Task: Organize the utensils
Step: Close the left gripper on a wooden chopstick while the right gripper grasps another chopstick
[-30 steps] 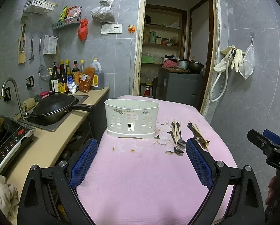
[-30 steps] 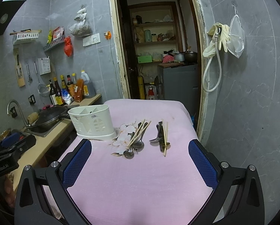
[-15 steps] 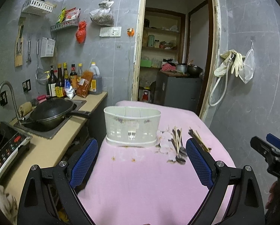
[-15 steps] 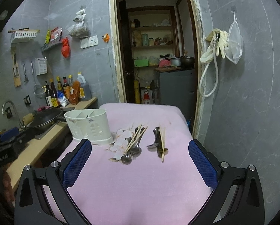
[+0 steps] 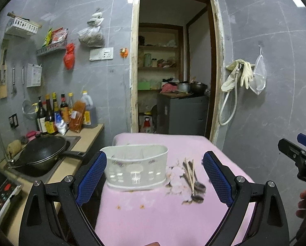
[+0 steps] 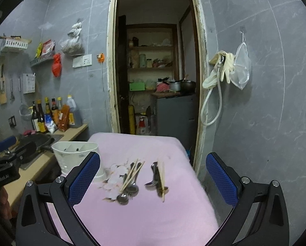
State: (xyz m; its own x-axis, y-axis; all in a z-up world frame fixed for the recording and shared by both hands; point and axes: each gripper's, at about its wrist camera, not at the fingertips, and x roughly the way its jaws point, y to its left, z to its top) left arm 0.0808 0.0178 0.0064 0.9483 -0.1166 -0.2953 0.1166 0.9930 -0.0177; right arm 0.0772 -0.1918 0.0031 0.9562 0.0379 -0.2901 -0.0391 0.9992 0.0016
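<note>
We hold left gripper (image 5: 155,176) & right gripper (image 6: 153,176) wide apart, empty; risk: chopsticks (image 6: 132,174) lying across spoons (image 6: 128,192) roll off if nudged.

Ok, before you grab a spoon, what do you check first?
1. Right gripper open and holding nothing: ok.
2. Left gripper open and holding nothing: ok.
3. Spoons and chopsticks lie on the pink cloth, nothing covering them: ok.
4. Second pile lies apart from the first: ok.
5. White holder stands upright, top open: ok.
6. Holder compartments free: cannot tell, dark bits show inside.
</note>
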